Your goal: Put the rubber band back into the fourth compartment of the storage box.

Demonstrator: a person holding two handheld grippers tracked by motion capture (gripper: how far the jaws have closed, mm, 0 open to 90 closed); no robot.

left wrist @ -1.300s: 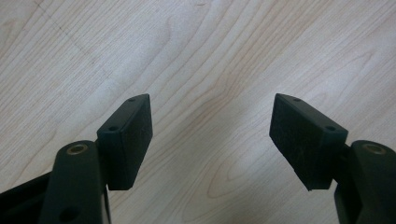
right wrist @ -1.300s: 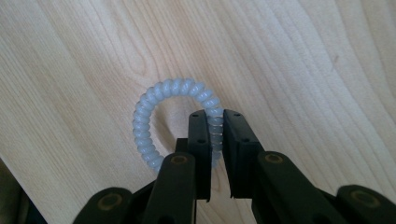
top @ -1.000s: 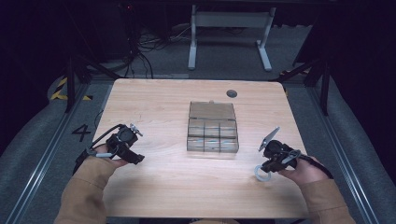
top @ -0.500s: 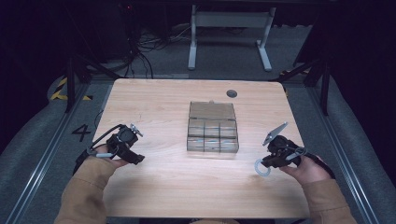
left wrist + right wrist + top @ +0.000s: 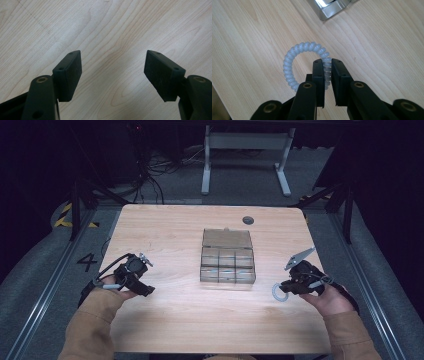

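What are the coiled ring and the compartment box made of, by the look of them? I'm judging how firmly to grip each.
Coiled ring: looks like soft, glossy, translucent pale-blue plastic; the rounded spiral turns shine. The right tool pinches one side of it.
Compartment box: seemingly clear hard plastic, since its dividers show through; the corner in the right gripper view gleams almost like metal, so that stays uncertain.

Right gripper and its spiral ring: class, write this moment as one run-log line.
right gripper: shut on spiral ring | ring: at table surface | left gripper: open, nothing between jaws | compartment box: mid-table, untouched
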